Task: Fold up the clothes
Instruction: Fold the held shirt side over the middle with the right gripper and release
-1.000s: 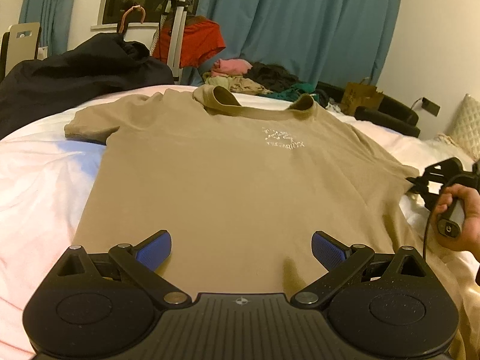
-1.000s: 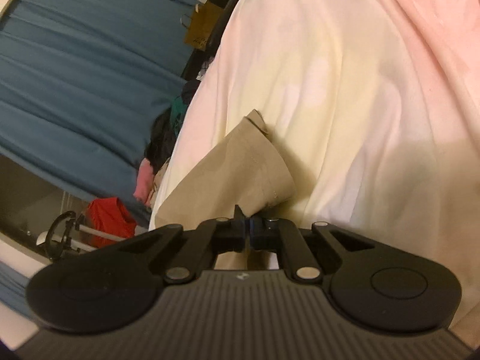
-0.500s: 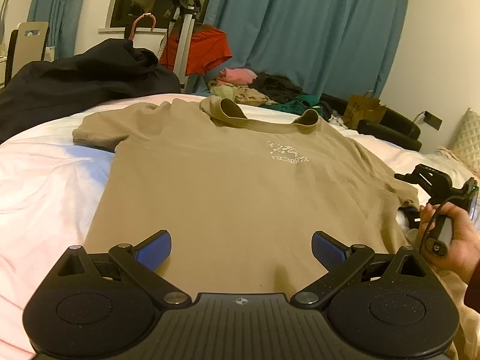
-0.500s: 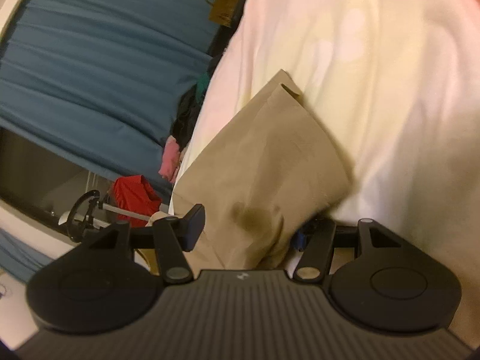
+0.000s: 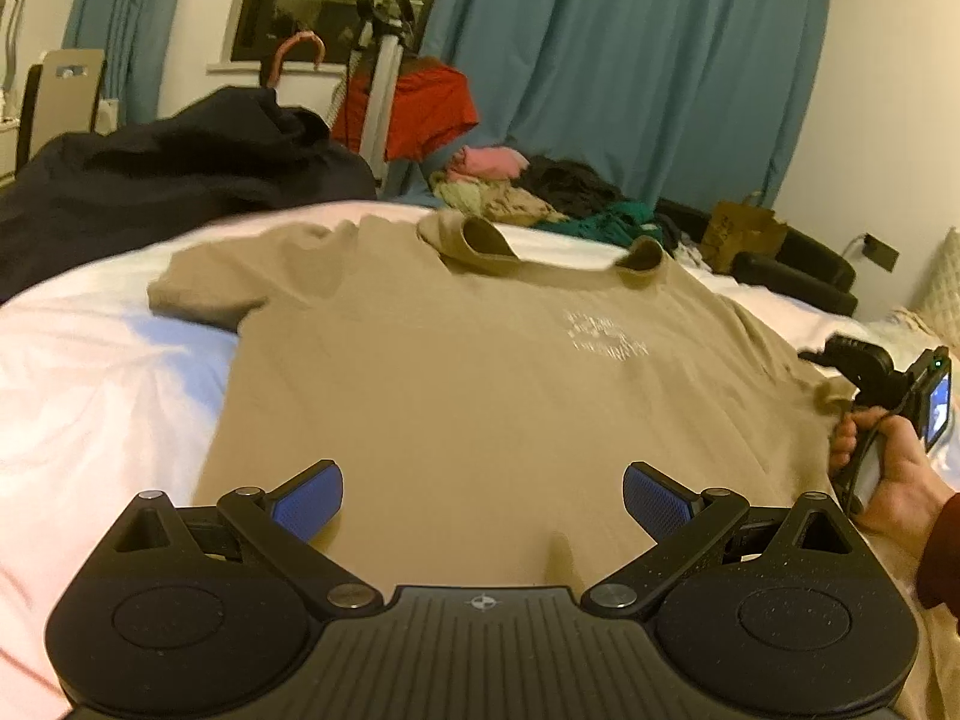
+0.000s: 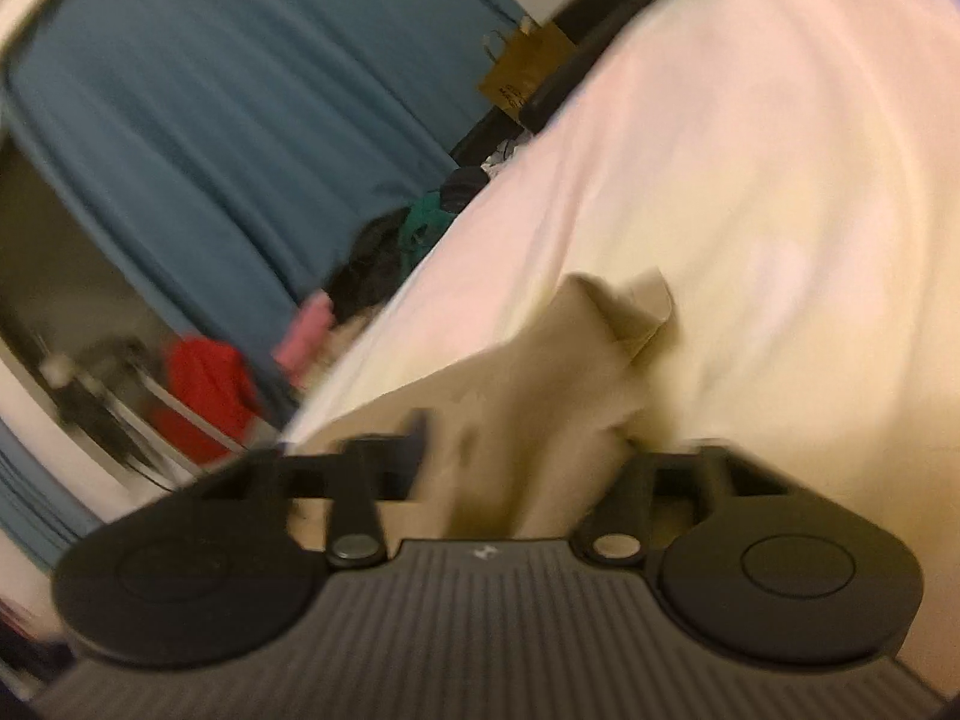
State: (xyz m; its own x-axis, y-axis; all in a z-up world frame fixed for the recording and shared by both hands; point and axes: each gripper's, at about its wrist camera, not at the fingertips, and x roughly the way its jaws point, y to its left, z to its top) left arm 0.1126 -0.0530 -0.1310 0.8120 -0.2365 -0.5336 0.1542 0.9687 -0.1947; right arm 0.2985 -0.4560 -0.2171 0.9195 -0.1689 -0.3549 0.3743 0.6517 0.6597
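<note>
1. Since a moment ago the right claw (image 6: 522, 468) has opened wide, and the tan sleeve (image 6: 600, 354) now bunches up between its two fingers; that picture is blurry
2. I cannot tell if the right claw's fingers touch the sleeve or just sit on each side of it
3. Left claw (image 5: 483, 492) is wide open too, with its blue pads (image 5: 309, 501) far apart, holding nothing
4. It hangs just over the bottom edge of the tan T-shirt (image 5: 480, 396)
5. That shirt lies flat and face up on the bed (image 5: 90, 384), with the neck at the far end and a small white print on the chest
6. One sleeve is spread out at the far left, on the pale sheet
7. At the right edge of the shirt, a hand (image 5: 888, 474) holds the other claw by its handle
8. Past the bed there is a dark coat (image 5: 168, 180), a pile of clothes (image 5: 540, 198) and blue curtains (image 5: 630, 72)
</note>
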